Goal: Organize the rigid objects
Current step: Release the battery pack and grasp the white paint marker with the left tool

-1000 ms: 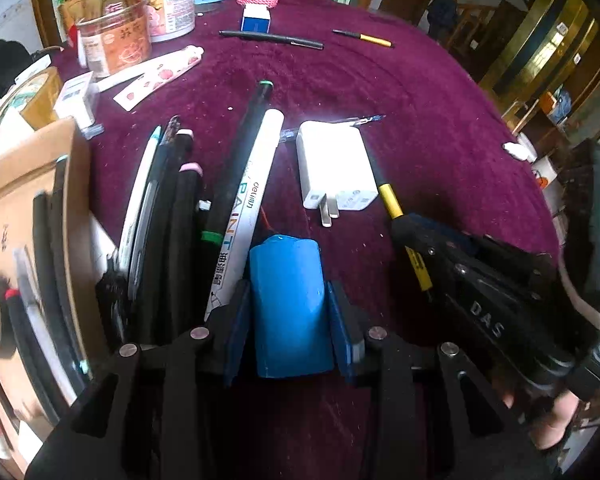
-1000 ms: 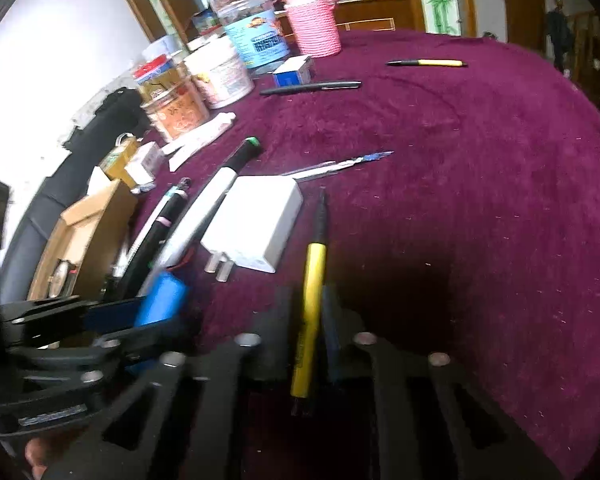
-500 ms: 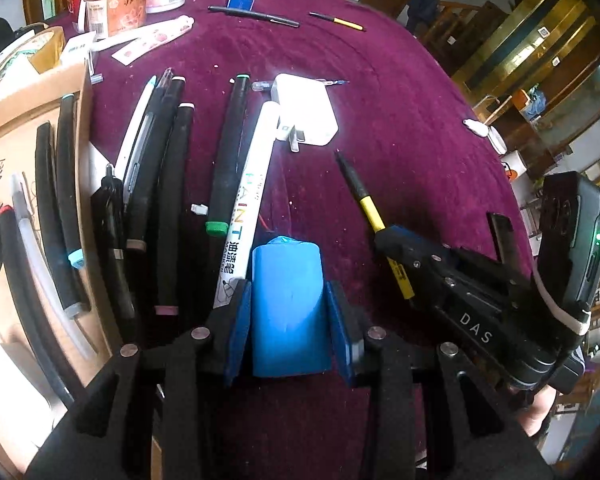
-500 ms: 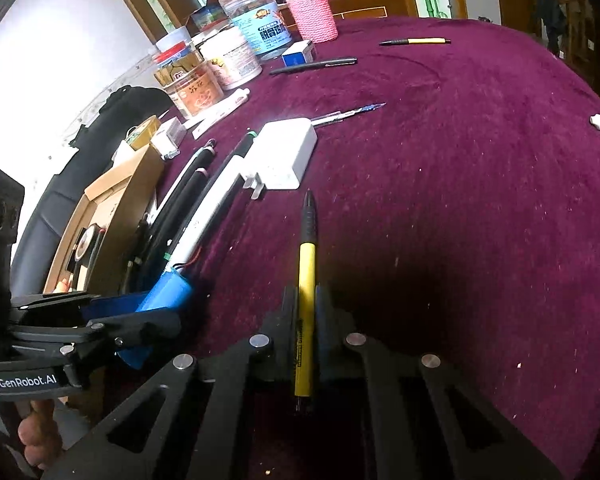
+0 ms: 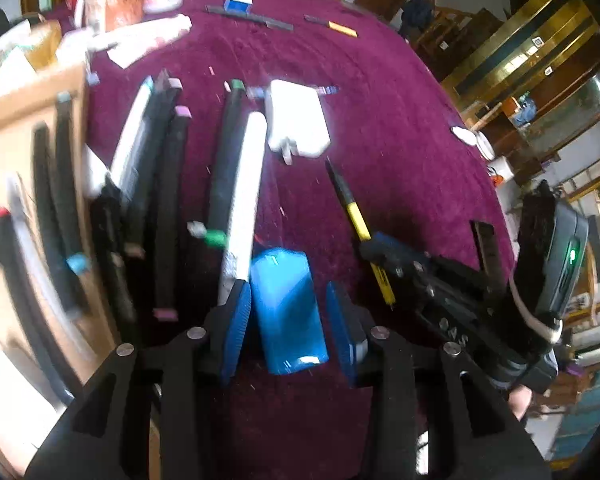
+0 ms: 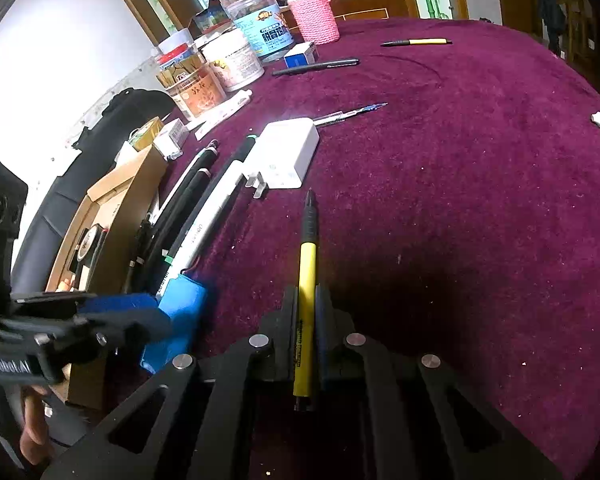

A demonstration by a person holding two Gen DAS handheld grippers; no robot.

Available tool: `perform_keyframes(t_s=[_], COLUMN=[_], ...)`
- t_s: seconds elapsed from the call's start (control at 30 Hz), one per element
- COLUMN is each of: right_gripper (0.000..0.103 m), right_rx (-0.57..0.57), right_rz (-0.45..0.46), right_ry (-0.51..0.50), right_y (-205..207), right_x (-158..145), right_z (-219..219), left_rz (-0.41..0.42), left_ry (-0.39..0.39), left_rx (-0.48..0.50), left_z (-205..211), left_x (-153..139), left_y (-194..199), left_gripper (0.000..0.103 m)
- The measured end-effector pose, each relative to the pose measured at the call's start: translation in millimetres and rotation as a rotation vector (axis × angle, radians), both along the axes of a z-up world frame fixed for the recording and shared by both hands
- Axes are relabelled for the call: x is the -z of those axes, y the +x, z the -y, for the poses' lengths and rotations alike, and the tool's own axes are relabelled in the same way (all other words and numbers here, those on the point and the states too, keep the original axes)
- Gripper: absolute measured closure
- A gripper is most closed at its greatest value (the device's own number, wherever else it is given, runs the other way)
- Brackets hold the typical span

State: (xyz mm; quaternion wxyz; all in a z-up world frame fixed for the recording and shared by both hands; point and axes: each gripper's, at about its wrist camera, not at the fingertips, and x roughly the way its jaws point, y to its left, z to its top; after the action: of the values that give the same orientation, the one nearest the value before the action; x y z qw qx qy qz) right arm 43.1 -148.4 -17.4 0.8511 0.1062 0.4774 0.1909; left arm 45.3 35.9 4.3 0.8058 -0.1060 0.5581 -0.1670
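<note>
Blue block (image 5: 288, 308) sat between the left hand-held gripper's (image 5: 286, 320) spread, released pads, beside the pens (image 5: 236, 184); lifting carelessly could knock it askew. Right hand-held gripper (image 6: 307, 320) clenched a yellow pen (image 6: 307, 304) low over the bench (image 6: 460, 200); dragging might twist it.

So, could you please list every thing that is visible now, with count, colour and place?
blue block: 1, blue, between the left tool's open pads
yellow pen: 1, yellow and black, clamped in the right tool
white charger: 1, white, mid-table
marker row: several, black and white, beside the cardboard box
cardboard box: 1, brown, left edge
jars: several, far end
left tool: 1, black, blue pads
right tool: 1, black
</note>
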Motion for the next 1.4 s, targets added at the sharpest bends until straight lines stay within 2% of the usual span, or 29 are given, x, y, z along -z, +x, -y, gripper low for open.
perform_keyframes(t_s=[0.07, 0.17, 0.2, 0.27, 0.33, 0.4, 0.47, 0.63, 0.7, 0.77, 0.87, 0.93, 0.97, 1.07, 1.3, 1.4], right_gripper=[0.096, 0.096, 0.096, 0.095, 0.096, 0.096, 0.096, 0.096, 0.096, 0.096, 0.096, 0.096, 0.096, 0.096, 0.095, 0.095], right_rx=[-0.004, -0.007, -0.010, -0.012, -0.017, -0.017, -0.020, -0.023, -0.023, -0.023, -0.023, -0.022, -0.023, -0.023, -0.023, -0.023], right_rz=[0.003, 0.001, 0.002, -0.001, 0.001, -0.001, -0.001, 0.001, 0.003, 0.003, 0.003, 0.003, 0.003, 0.003, 0.004, 0.006], right_ry=[0.006, 0.023, 0.026, 0.039, 0.044, 0.057, 0.064, 0.075, 0.077, 0.080, 0.080, 0.082, 0.082, 0.080, 0.080, 0.076], right_y=[0.1, 0.2, 0.4, 0.6, 0.3, 0.2, 0.1, 0.9, 0.2, 0.6, 0.9, 1.0, 1.1, 0.8, 0.7, 0.7], right_x=[0.3, 1.1, 1.2, 1.8, 2.1, 2.5, 2.8, 3.7, 3.9, 4.2, 4.5, 4.5, 4.4, 4.6, 4.4, 4.2], right_z=[1.0, 3.7, 4.4, 6.7, 7.4, 8.6, 9.0, 10.3, 10.3, 10.7, 10.3, 10.7, 10.6, 10.6, 10.7, 10.7], left_rz=[0.033, 0.055, 0.064, 0.116, 0.120, 0.098, 0.111, 0.119, 0.148, 0.173, 0.169, 0.156, 0.146, 0.160, 0.109, 0.086], left_ry=[0.007, -0.028, 0.002, 0.108, 0.176, 0.185, 0.224, 0.213, 0.215, 0.250, 0.327, 0.328, 0.321, 0.311, 0.353, 0.322], left_rx=[-0.014, 0.000, -0.007, -0.008, -0.004, 0.006, 0.006, 0.001, -0.005, 0.016, 0.052, 0.055, 0.055, 0.070, 0.078, 0.081], left_z=[0.9, 3.9, 5.9, 13.2, 19.3, 20.4, 23.8, 23.6, 23.4, 28.5, 38.5, 39.1, 38.8, 41.8, 41.7, 39.1], left_x=[-4.7, -4.8, -4.1, -3.8, 2.1, 8.3, 11.3, 8.8, 2.8, -0.5, 4.9, 9.0, 9.8, 6.8, 19.8, 24.5], left_y=[5.9, 22.0, 27.0, 38.3, 47.5, 53.5, 55.1, 53.5, 51.0, 48.6, 51.1, 53.6, 53.7, 50.0, 57.0, 58.9], left_gripper=[0.055, 0.055, 0.055, 0.055, 0.055, 0.055, 0.055, 0.055, 0.055, 0.055, 0.057, 0.067, 0.076, 0.077, 0.076, 0.076])
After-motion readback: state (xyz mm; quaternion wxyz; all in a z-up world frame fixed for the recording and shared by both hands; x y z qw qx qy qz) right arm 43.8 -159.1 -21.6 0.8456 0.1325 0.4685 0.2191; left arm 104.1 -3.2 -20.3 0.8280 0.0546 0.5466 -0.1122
